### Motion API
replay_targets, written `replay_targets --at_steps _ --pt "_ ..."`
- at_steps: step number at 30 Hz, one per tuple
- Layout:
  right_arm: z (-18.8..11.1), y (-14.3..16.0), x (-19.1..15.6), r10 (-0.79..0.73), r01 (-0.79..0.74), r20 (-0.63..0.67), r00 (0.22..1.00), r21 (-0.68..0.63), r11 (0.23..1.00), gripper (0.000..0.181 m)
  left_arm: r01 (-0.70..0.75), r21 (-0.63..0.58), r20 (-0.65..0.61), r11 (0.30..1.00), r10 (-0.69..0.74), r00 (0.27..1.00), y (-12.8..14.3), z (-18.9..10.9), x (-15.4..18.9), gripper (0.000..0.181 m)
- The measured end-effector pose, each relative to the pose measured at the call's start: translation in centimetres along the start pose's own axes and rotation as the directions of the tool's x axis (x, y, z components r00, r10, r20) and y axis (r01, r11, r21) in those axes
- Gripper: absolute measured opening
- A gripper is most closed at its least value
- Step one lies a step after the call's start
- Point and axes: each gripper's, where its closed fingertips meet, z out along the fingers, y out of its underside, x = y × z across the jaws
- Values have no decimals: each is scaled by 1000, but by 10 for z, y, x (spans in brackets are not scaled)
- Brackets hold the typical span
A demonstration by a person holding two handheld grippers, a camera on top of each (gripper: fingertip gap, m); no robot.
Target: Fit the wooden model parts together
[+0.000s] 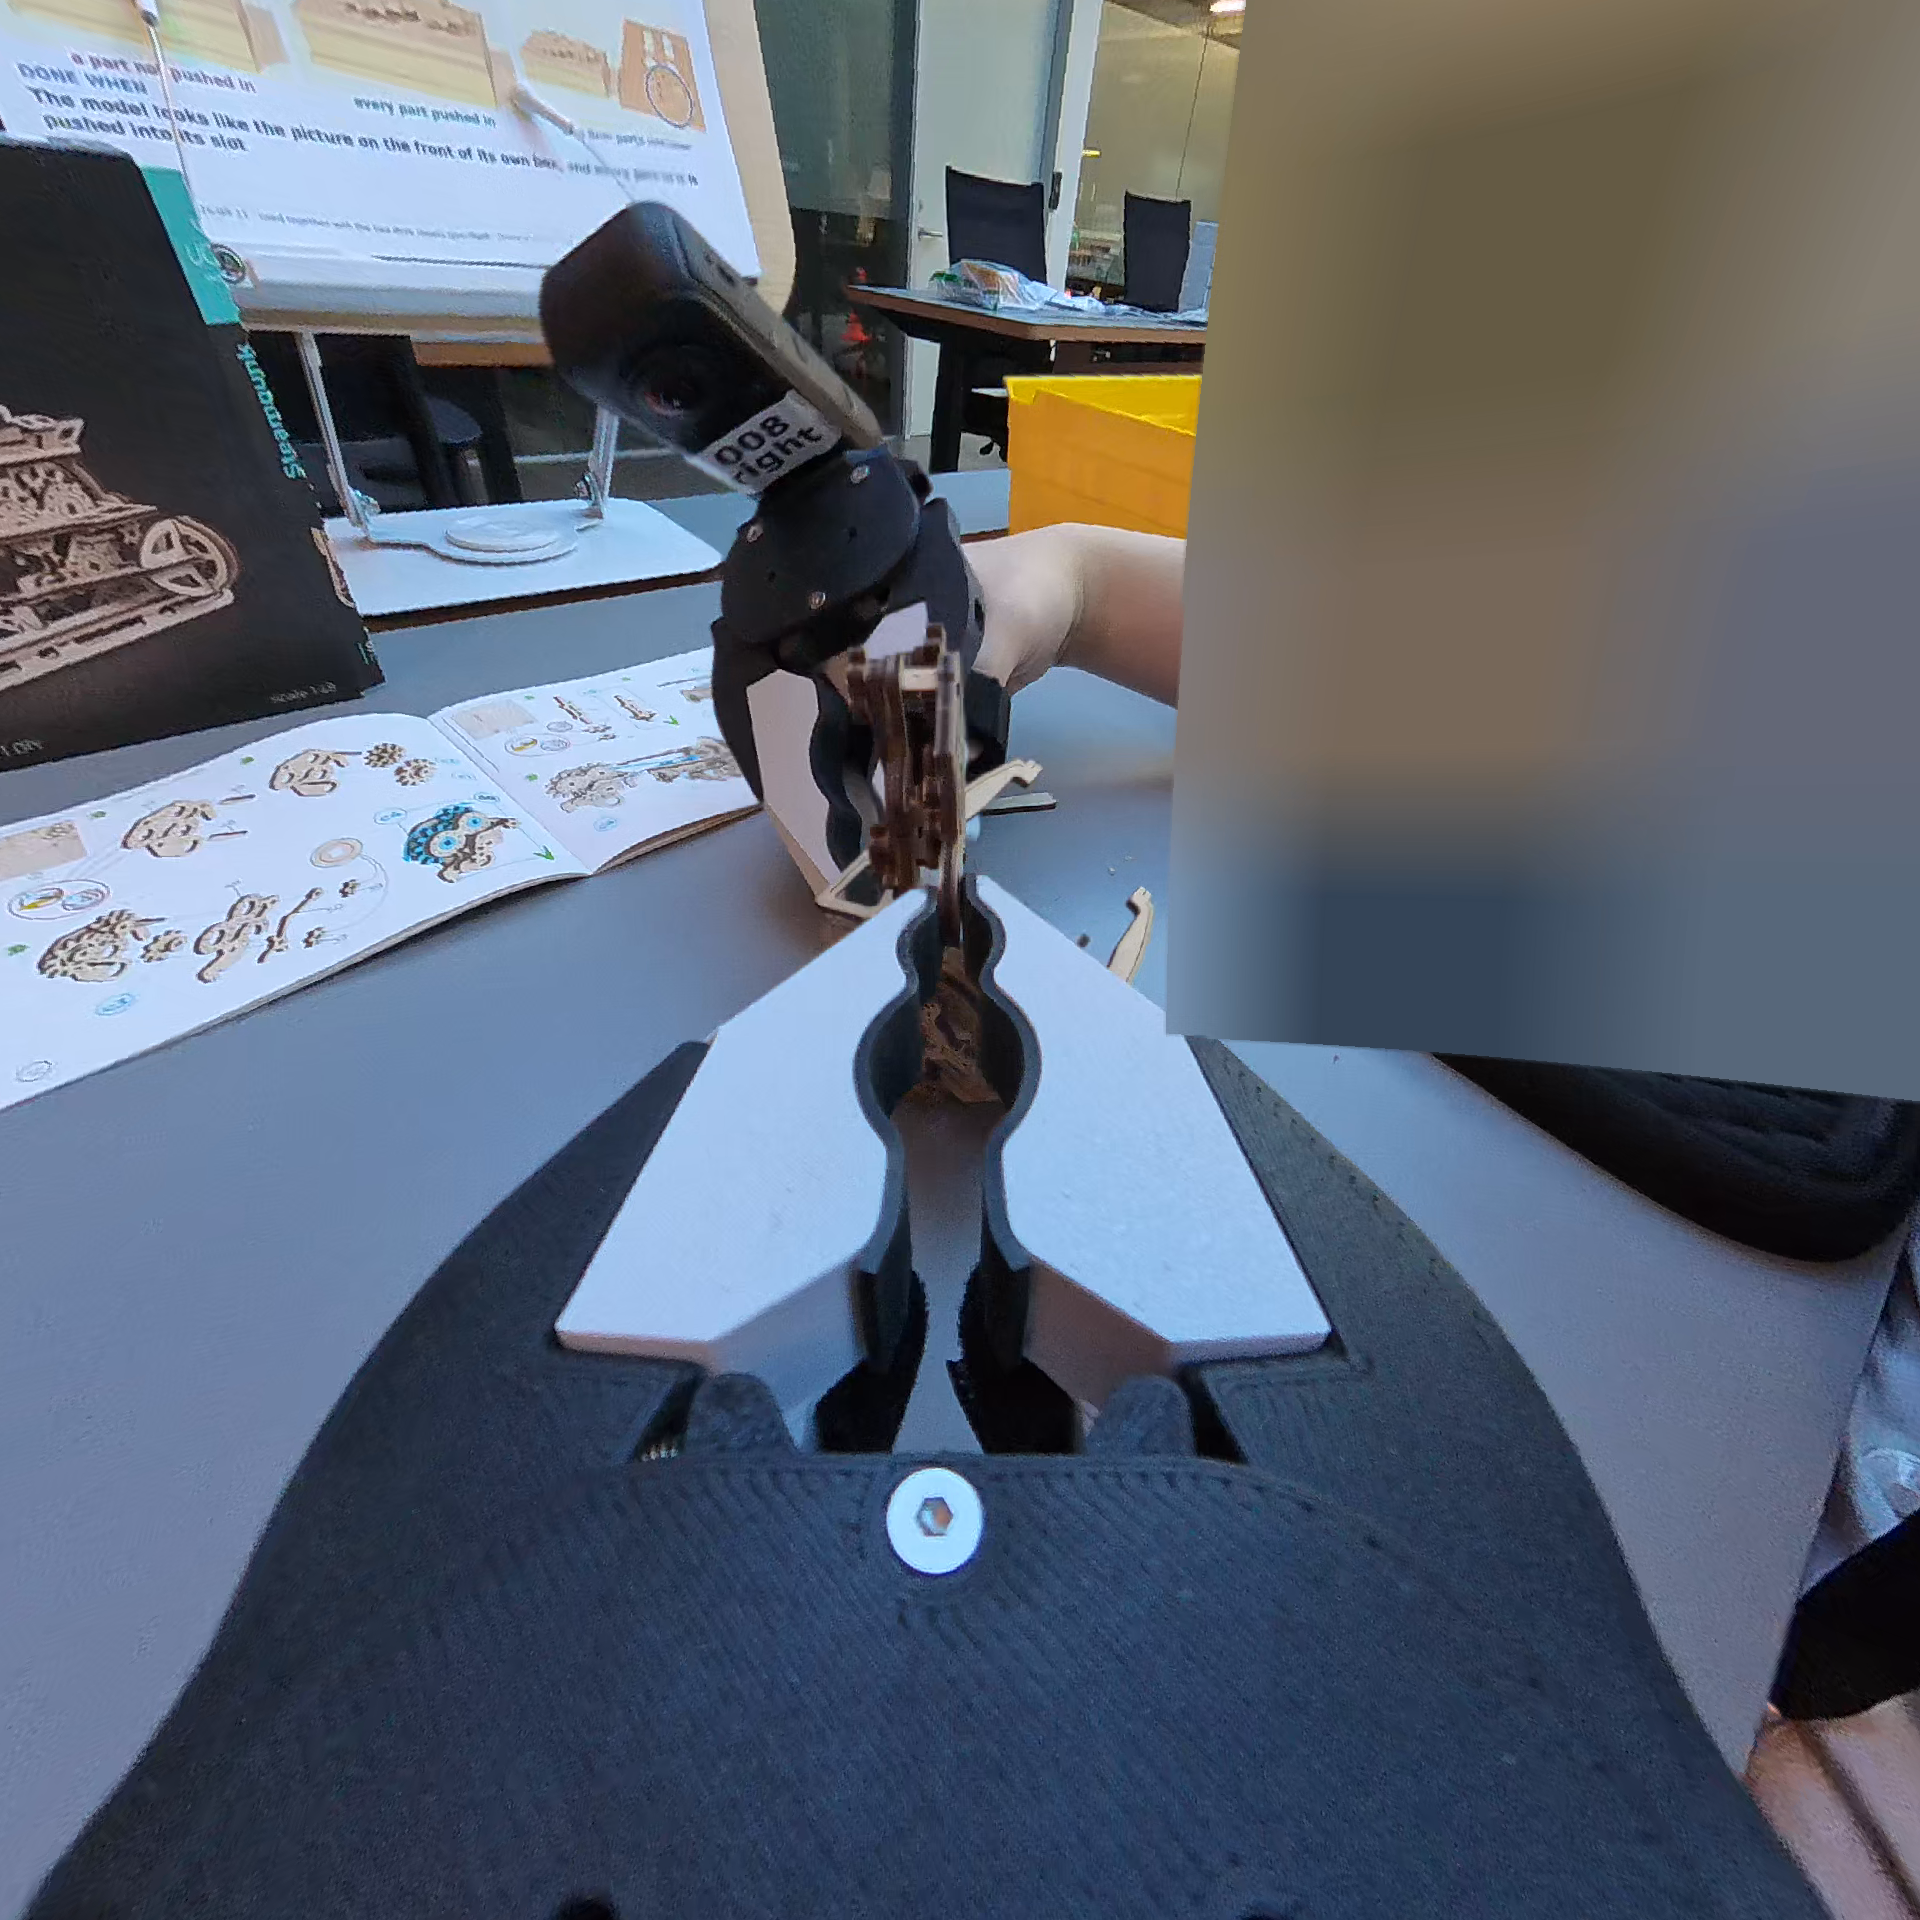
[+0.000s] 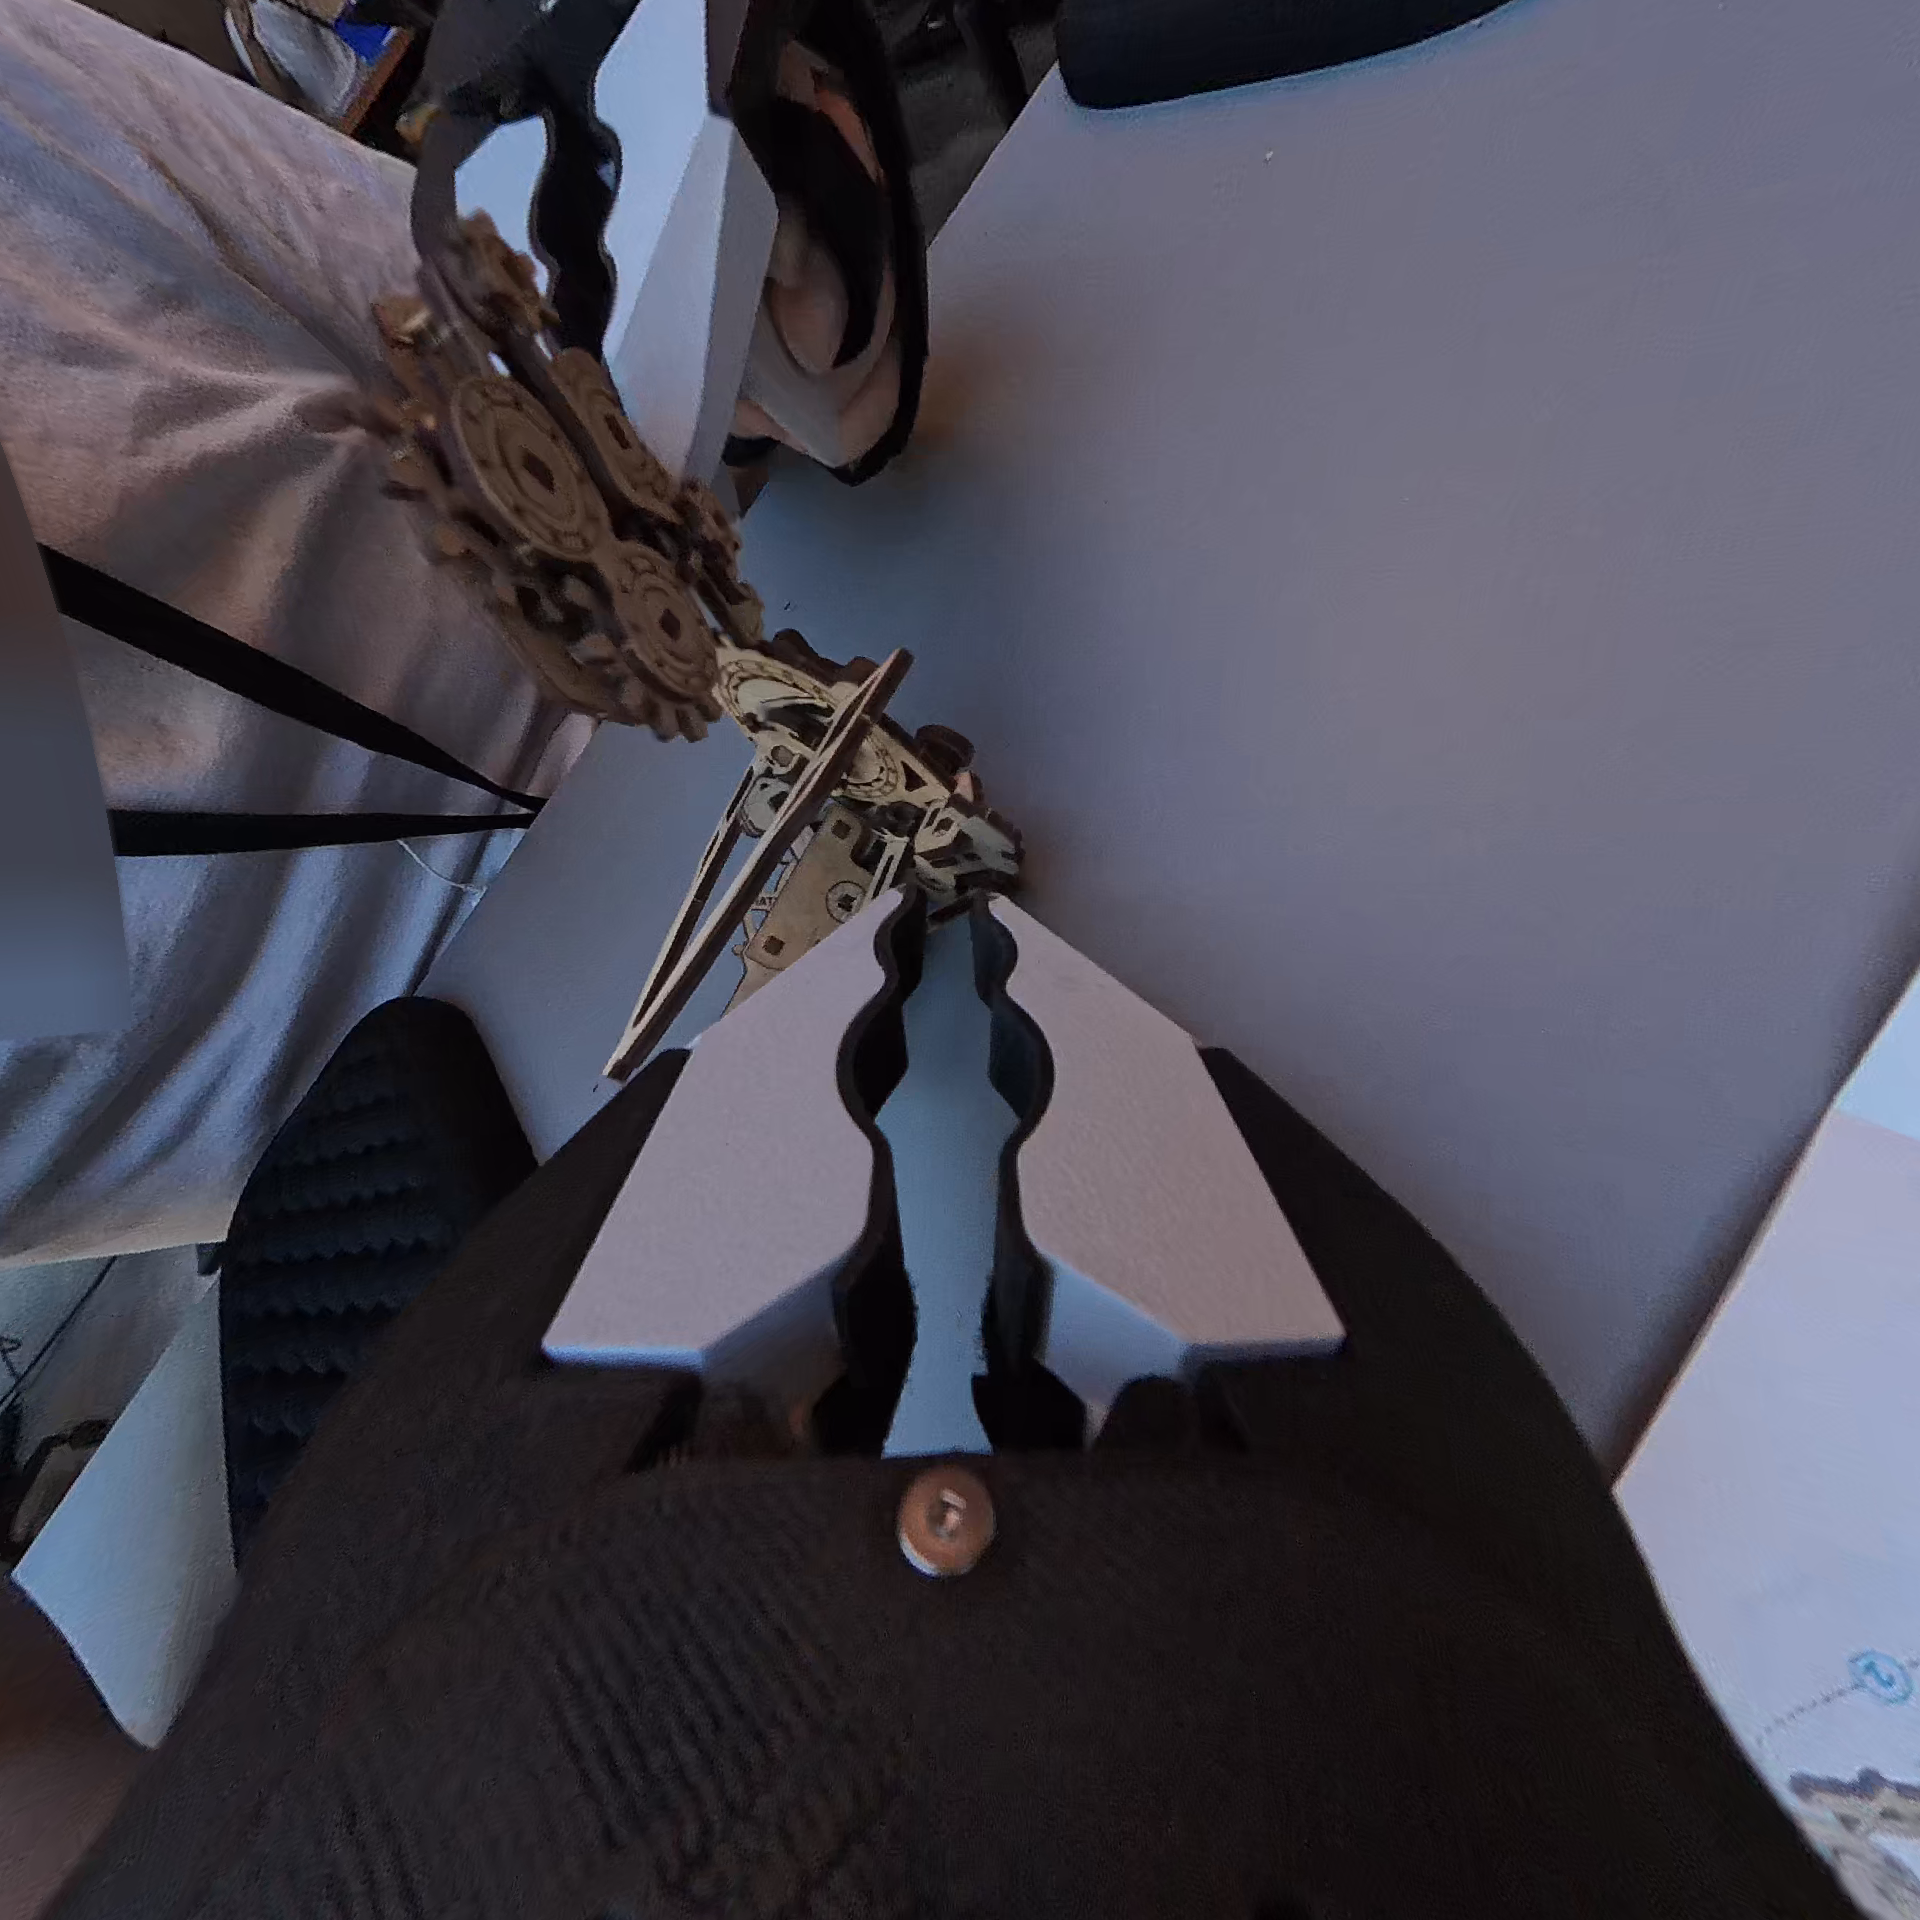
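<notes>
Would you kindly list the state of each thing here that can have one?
Left gripper: shut on the dark brown wooden gear assembly, held off the table.
Right gripper: shut on the pale wooden model piece, which meets the gear assembly.
Instruction booklet: lying open on the grey table.
Black model box: standing upright.
Flat pale wooden parts: lying loose on the table.

Left camera looked level along its fingers, close above the table. Right camera faced steeply down. Both shared the wooden model.
</notes>
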Motion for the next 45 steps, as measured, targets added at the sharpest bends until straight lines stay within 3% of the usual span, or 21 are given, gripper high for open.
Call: replay_targets --at_steps 11,16,19,21,35,41,45 --pt "-14 9 -13 -3 10 -61 998 105 994 7 14 -6 22 1000 -14 1000 5 3 -3 0" --pt "-16 -2 2 48 -24 -138 989 170 985 15 20 -5 23 1000 -19 1000 4 3 -5 0" --pt "-9 0 1 92 -76 -97 991 154 985 15 6 -12 32 1000 -6 999 4 3 -5 0" --pt "-6 3 -4 78 -67 -78 994 127 990 5 1 -15 33 1000 -1 999 5 3 -4 0" --pt "-11 15 -22 41 -27 -103 994 136 990 6 6 -21 36 1000 -5 999 7 4 -4 1" --pt "-12 14 -23 -133 169 -239 962 140 975 30 20 -19 46 1000 -19 999 8 3 -6 0" --pt "-24 8 -23 -276 370 -457 846 129 920 39 29 -21 55 999 -28 998 8 2 -9 1"
